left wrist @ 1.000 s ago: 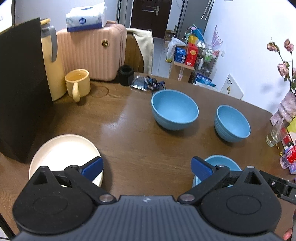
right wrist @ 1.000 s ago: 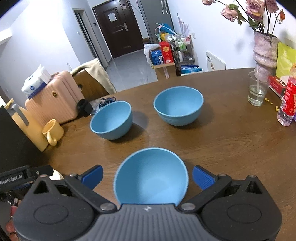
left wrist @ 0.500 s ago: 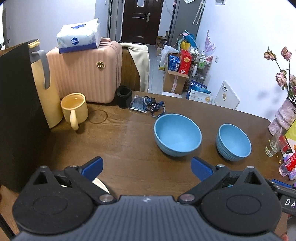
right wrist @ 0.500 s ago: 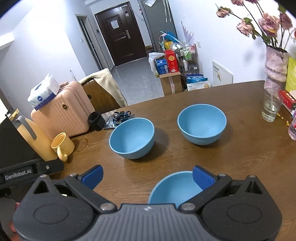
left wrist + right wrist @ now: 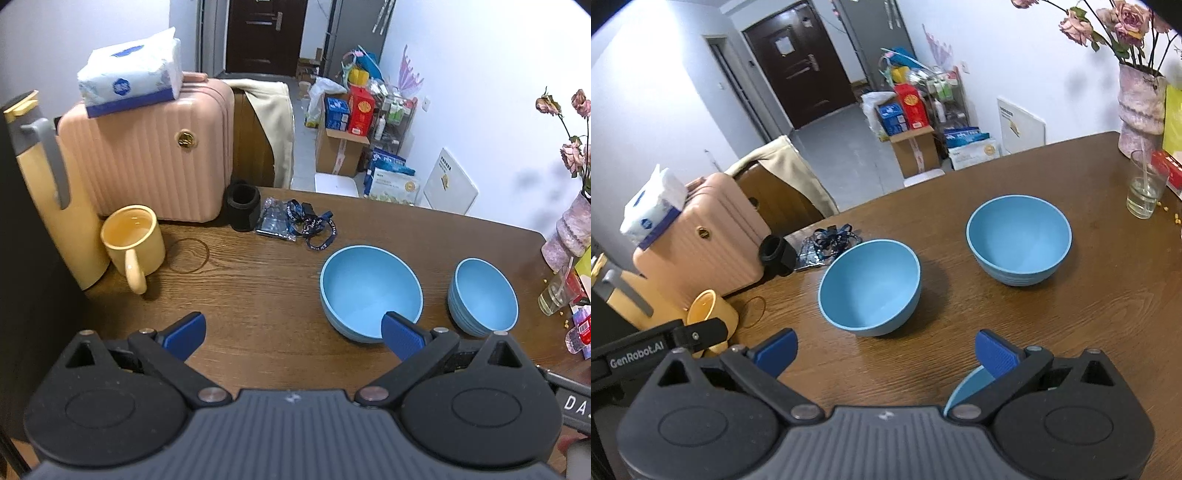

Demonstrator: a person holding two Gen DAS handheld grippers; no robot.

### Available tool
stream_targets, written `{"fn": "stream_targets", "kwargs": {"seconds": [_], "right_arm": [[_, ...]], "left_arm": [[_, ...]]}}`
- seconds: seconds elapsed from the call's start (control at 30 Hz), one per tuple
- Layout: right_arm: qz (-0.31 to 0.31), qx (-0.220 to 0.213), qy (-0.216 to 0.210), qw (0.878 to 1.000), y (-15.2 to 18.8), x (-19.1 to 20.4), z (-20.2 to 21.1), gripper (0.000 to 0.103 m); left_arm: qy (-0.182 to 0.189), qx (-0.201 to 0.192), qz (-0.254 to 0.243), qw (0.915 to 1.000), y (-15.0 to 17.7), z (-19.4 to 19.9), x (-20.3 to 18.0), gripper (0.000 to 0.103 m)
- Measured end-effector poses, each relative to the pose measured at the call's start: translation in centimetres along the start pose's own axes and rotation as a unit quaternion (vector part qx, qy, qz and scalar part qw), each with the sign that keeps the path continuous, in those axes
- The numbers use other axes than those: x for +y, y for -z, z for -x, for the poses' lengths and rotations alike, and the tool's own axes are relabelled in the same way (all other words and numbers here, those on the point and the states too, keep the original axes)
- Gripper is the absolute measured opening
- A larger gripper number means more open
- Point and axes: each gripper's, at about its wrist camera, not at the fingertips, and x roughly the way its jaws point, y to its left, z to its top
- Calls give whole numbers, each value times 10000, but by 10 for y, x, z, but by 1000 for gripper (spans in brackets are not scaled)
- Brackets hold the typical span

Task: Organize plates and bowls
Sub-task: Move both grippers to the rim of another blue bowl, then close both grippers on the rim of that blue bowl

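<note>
Left claw: your left claw (image 5: 293, 334) is spread wide with nothing between its blue pads, hanging above the brown wooden table (image 5: 258, 295).
Right claw: your right claw (image 5: 886, 350) is likewise spread wide and empty.
Large bowl: the wide, smooth light-blue bowl (image 5: 370, 291) sits upright near the table's middle; in your left view the right pad overlaps its near rim.
Ribbed bowl: the smaller light-blue bowl with a ribbed outer wall (image 5: 482, 296) stands to the right of it, apart.
Third bowl: a light-blue bowl rim (image 5: 969, 384) peeks out under your right claw's right finger, mostly hidden.
Far left: a yellow ceramic mug (image 5: 133, 242) stands beside a yellow thermos jug (image 5: 55, 206), in front of a pink ribbed suitcase (image 5: 155, 158).
Far right: a clear drinking glass (image 5: 1145, 190) stands near a mottled vase of dried roses (image 5: 1141, 107).
</note>
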Motion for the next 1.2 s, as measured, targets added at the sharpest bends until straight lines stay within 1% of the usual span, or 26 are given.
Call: {"fn": "stream_targets", "kwargs": {"seconds": [0.13, 0.2, 0.33, 0.47, 0.73, 0.87, 0.97, 1.2], "right_arm": [[-90, 100, 111, 9998, -6, 9, -16, 99], [-139, 176, 147, 9996, -9, 13, -25, 95], [-261, 278, 265, 9989, -13, 17, -42, 93], [-462, 391, 412, 9973, -16, 17, -62, 87], [-933, 540, 613, 9923, -20, 12, -101, 85], [-1124, 645, 816, 9882, -21, 8, -119, 78], [-1271, 696, 988, 9845, -22, 4, -132, 77], [-1421, 783, 1231, 9790, -24, 2, -159, 63]], "left_arm": [[22, 71, -120, 9999, -14, -18, 1, 103], [30, 106, -180, 9998, -20, -28, 1, 103], [55, 202, -281, 9994, -31, -49, 1, 103], [111, 357, -422, 9984, -40, -74, -2, 103], [147, 624, -558, 9964, -50, -121, -7, 103], [155, 748, -691, 9947, -52, -143, -13, 103], [124, 831, -797, 9933, -53, -159, -18, 103], [151, 994, -1018, 9897, -56, -191, -29, 102]]}}
